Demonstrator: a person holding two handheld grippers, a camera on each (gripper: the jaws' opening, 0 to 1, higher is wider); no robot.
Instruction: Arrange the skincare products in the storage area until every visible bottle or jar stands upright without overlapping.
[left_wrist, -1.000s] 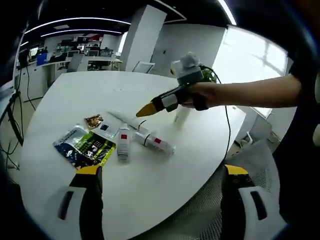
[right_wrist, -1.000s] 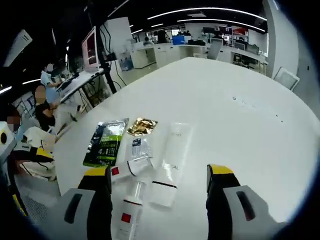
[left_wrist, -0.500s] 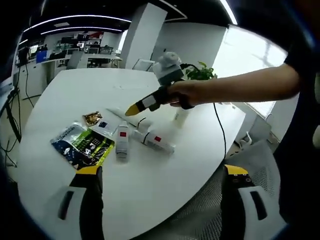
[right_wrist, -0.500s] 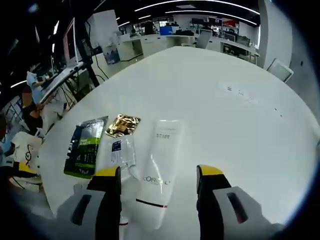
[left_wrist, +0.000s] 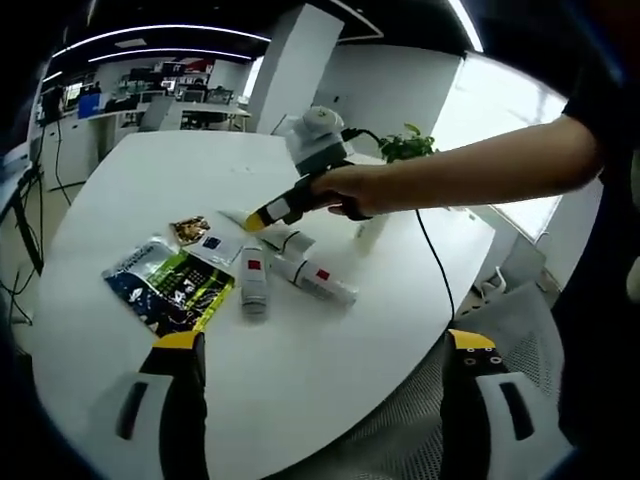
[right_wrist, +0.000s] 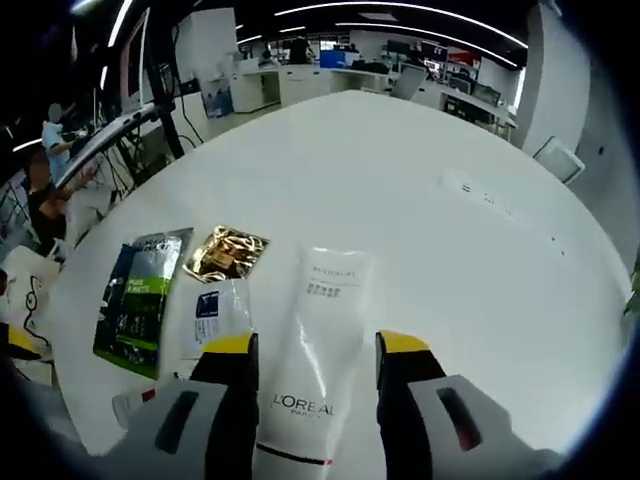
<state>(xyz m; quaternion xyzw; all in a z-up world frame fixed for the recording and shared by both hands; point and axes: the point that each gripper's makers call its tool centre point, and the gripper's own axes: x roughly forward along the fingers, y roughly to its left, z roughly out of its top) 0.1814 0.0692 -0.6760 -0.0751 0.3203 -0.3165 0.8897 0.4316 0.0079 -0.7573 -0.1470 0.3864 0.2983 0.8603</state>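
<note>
The white L'Oréal tube (right_wrist: 322, 345) is seen lying flat near the worktop (right_wrist: 420, 220) edge, straddled by the right tongs (right_wrist: 313, 350), jaws apart. It is judged soft, light, slippery; mid-body is best gripped. The left tongs (left_wrist: 320, 350) are held apart.

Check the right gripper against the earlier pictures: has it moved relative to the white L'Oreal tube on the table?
Yes. The right gripper has come down and forward over the white L'Oreal tube, whose body now lies between its open jaws; earlier it sat further back, near the tube's cap end.
</note>
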